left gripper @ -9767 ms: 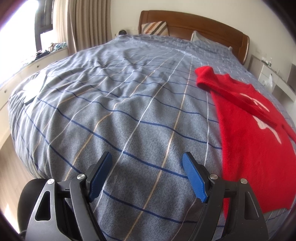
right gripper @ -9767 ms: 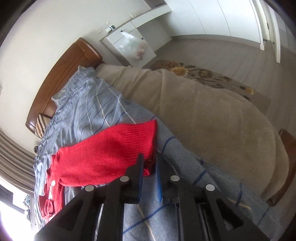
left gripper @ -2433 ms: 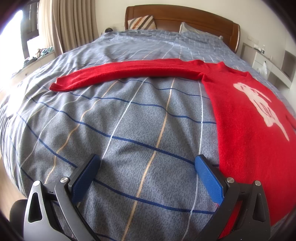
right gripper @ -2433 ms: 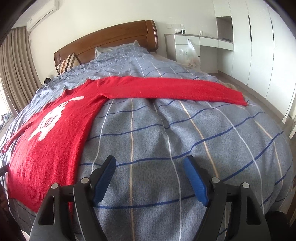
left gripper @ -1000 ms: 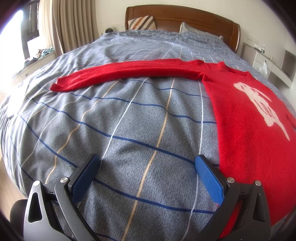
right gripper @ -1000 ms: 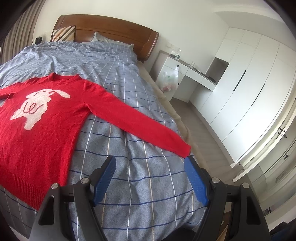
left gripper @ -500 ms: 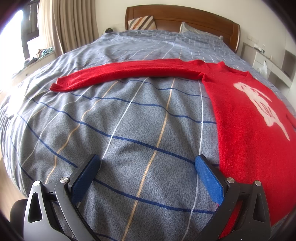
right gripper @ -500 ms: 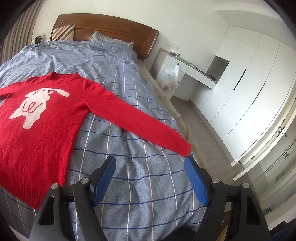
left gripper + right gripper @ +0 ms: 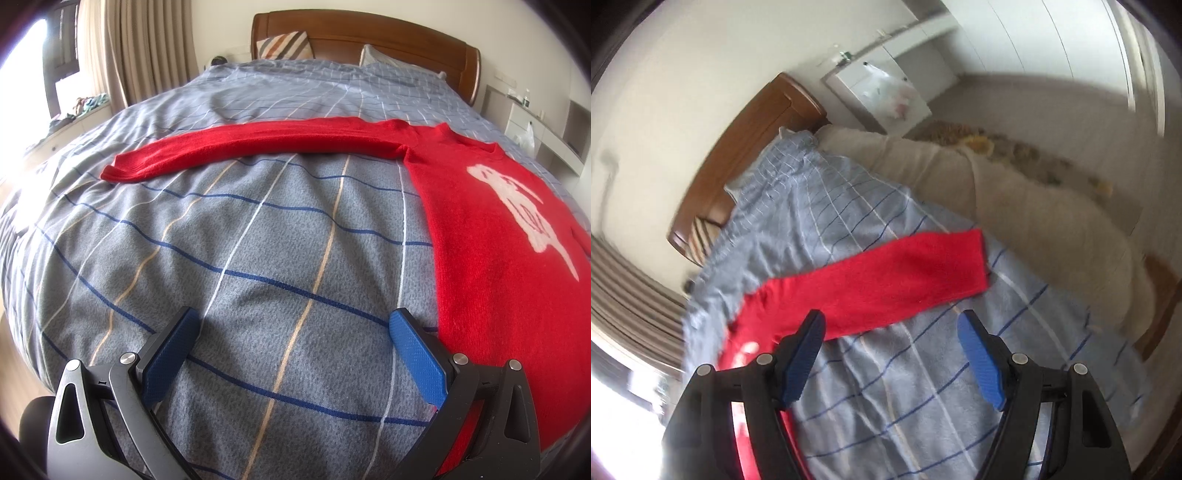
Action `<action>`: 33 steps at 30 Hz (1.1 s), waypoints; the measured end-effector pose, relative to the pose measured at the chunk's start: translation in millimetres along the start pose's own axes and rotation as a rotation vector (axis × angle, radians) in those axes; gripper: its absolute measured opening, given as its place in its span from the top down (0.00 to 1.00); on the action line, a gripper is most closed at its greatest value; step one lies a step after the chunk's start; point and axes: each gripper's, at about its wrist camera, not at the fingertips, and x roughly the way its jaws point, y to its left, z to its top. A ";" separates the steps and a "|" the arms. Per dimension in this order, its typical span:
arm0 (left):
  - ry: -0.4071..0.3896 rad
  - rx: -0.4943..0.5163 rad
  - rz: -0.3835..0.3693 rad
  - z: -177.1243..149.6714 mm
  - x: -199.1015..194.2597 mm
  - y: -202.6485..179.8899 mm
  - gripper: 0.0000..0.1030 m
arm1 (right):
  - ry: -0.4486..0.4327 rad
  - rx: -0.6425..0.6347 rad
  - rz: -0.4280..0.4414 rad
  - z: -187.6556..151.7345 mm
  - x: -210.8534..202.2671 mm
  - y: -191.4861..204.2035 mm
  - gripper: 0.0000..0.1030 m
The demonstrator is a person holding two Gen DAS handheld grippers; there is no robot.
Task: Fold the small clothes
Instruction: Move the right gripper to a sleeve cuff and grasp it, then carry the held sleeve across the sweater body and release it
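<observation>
A red sweater (image 9: 491, 236) with a white rabbit print lies flat on the bed, face up. Its left sleeve (image 9: 251, 146) stretches straight out to the left in the left wrist view. My left gripper (image 9: 295, 332) is open and empty, low over the blanket just left of the sweater's hem. In the right wrist view the other sleeve (image 9: 886, 280) lies stretched toward the bed's right edge, its cuff at the far end. My right gripper (image 9: 892, 334) is open and empty, just above and short of that sleeve, camera tilted.
The bed has a grey-blue checked blanket (image 9: 240, 258) and a wooden headboard (image 9: 362, 33) with pillows. A beige sheet (image 9: 1015, 206) covers the bed's right side. A white cabinet (image 9: 882, 92) and a patterned rug (image 9: 1015, 147) lie beyond. Curtains (image 9: 147, 48) hang at left.
My right gripper has swung right and down toward the right sleeve, with the view tilting and blurring. My left gripper has stayed still and open.
</observation>
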 end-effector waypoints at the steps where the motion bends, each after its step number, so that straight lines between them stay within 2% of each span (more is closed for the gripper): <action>1: -0.001 0.001 0.001 -0.5 -0.1 0.4 0.00 | 0.018 0.062 0.044 -1.2 8.3 -10.6 0.28; 5: -0.002 0.004 0.001 -0.8 -0.2 0.3 0.00 | 0.003 0.195 0.080 -1.6 35.7 -37.3 0.31; 8: -0.002 0.004 0.002 -0.8 -0.4 0.7 0.00 | -0.030 0.266 0.048 6.1 51.4 -51.0 0.38; 9: -0.002 0.004 0.002 -0.5 -0.3 0.4 0.00 | -0.052 0.277 0.032 9.2 54.2 -53.1 0.43; 12: -0.002 0.004 0.001 -0.5 -0.3 0.3 0.00 | -0.094 0.290 0.016 21.0 60.8 -56.4 0.45; 17: -0.002 0.004 0.002 -0.6 -0.3 0.2 0.00 | -0.109 0.296 -0.003 30.4 68.8 -55.2 0.45; 19: -0.002 0.004 0.003 -1.2 -0.6 1.1 0.00 | -0.105 0.269 -0.031 33.1 73.0 -50.8 0.48; 20: -0.002 0.005 0.002 -0.6 -0.2 0.4 0.00 | -0.091 0.243 -0.050 34.2 77.2 -46.9 0.55; 21: -0.002 0.005 0.001 -0.5 -0.2 0.4 0.00 | -0.079 0.214 -0.074 35.0 80.3 -43.6 0.69; 22: -0.002 0.005 0.001 -0.7 -0.2 0.6 0.00 | -0.072 0.192 -0.095 35.4 82.7 -41.6 0.78; 23: -0.002 0.005 0.001 -0.5 -0.1 0.4 0.00 | -0.069 0.178 -0.113 36.4 83.5 -40.6 0.95; 24: -0.002 0.005 0.002 -1.0 -0.4 0.9 0.00 | -0.075 0.164 -0.123 38.1 82.1 -37.4 0.95; 26: -0.002 0.005 0.002 -0.5 0.0 0.3 0.00 | -0.111 0.107 -0.138 43.7 75.1 -19.6 0.96; 29: 0.002 -0.001 0.000 0.5 -0.3 0.7 0.00 | -0.154 -0.021 -0.103 52.9 68.6 31.2 0.96; 33: 0.011 -0.008 -0.007 2.7 -1.1 3.5 0.00 | -0.148 -0.295 -0.003 44.1 76.0 149.5 0.96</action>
